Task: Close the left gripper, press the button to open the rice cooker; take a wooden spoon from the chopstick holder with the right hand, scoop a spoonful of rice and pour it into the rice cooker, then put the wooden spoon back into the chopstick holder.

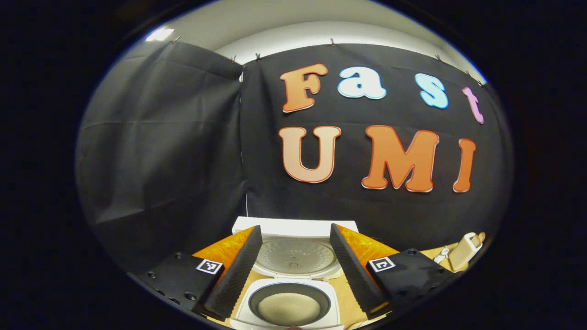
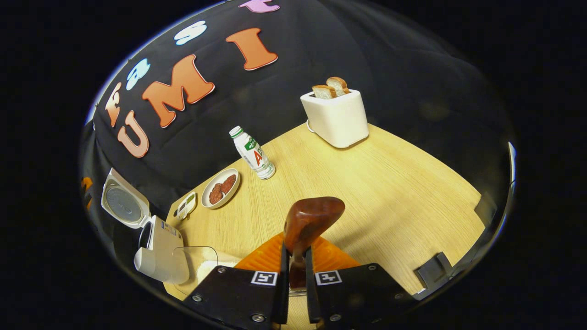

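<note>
Spoon [image 2: 312, 218] pinched, tabletop [image 2: 390, 183] open, cooker [image 1: 289, 293] perhaps near edge.

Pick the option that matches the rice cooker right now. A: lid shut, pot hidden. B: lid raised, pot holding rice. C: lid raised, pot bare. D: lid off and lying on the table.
B: in the left gripper view the lid stands up behind the rice cooker, and the pot under it holds pale rice.

White rice cooker [image 1: 293, 300], reddish-brown wooden spoon [image 2: 312, 217], pale woodgrain table [image 2: 390, 183], white toaster [image 2: 337, 120].
</note>
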A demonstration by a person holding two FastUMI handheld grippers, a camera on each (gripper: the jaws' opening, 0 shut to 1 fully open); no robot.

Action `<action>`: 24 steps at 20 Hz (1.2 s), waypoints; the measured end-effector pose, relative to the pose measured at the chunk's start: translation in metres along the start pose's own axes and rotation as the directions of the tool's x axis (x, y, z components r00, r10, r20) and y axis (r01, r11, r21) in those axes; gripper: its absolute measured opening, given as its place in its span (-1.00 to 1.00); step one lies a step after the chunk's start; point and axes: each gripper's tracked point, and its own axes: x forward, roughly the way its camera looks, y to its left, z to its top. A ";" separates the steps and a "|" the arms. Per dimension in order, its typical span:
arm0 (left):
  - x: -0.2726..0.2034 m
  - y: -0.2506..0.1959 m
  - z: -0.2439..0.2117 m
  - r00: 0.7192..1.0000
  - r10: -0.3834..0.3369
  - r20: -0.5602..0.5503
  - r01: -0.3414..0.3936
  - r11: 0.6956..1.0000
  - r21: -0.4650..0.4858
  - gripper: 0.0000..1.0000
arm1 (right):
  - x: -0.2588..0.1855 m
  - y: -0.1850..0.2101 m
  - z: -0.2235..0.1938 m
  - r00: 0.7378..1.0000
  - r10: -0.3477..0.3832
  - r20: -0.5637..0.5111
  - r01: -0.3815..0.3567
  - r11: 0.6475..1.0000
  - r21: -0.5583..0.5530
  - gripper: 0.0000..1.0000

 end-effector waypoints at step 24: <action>0.120 -0.011 -0.082 0.818 0.004 -0.575 0.047 0.996 0.075 1.00 | -0.104 -0.010 0.101 0.976 -0.080 0.202 0.101 0.991 -0.092 0.79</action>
